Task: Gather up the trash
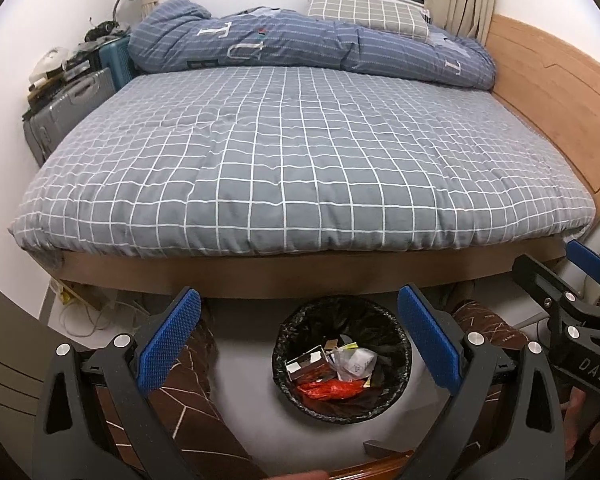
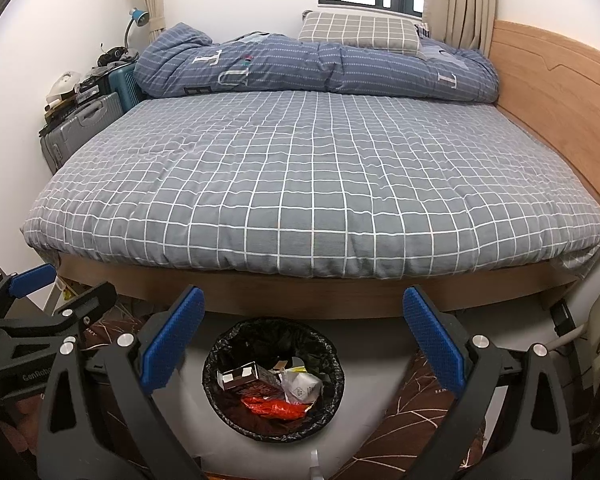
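A round bin lined with a black bag [image 1: 342, 410] [image 2: 274, 426] stands on the pale floor below the bed's foot. Inside lie a red wrapper [image 1: 328, 391] [image 2: 274, 406], a crumpled white wrapper [image 1: 356, 362] [image 2: 300, 390] and a small box [image 1: 306, 362] [image 2: 240, 376]. My left gripper [image 1: 298, 340] hangs open above the bin with nothing between its blue pads. My right gripper [image 2: 304, 342] is open too, empty, just right of the bin. Each gripper shows at the other view's edge.
A bed with a grey checked cover [image 1: 292, 152] fills the view, with a rolled blue quilt [image 1: 308, 46] and a pillow [image 1: 368, 14] at its far side. Suitcases [image 1: 70, 108] stand left of it. The person's legs in brown patterned trousers [image 1: 188, 396] flank the bin.
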A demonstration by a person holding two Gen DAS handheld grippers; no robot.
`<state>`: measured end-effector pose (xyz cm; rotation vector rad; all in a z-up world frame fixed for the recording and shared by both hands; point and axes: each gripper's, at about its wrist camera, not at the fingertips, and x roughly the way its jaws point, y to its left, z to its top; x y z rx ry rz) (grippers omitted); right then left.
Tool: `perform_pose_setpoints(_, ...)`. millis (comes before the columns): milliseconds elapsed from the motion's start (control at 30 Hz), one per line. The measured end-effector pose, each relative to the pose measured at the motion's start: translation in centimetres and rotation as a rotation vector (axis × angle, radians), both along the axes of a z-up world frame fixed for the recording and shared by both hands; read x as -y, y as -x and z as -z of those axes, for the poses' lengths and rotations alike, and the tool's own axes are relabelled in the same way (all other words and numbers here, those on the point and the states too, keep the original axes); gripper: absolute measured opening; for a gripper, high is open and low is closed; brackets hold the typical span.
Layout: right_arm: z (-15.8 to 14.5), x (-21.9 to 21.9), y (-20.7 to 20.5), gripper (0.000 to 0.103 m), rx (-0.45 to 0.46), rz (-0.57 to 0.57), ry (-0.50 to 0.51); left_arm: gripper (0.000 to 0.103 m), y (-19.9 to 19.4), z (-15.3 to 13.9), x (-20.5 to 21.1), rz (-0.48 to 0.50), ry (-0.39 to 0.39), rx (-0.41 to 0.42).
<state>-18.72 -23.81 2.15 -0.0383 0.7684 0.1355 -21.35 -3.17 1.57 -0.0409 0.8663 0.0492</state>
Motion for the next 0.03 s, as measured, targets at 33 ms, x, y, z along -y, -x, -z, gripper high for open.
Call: perform_pose_setpoints(33, 0.01, -0.01, -0.01, 0.095, -0.001, 0.0, 0.001, 0.097, 0.01, -0.01, -0.02, 0.0, -0.001, 0.0)
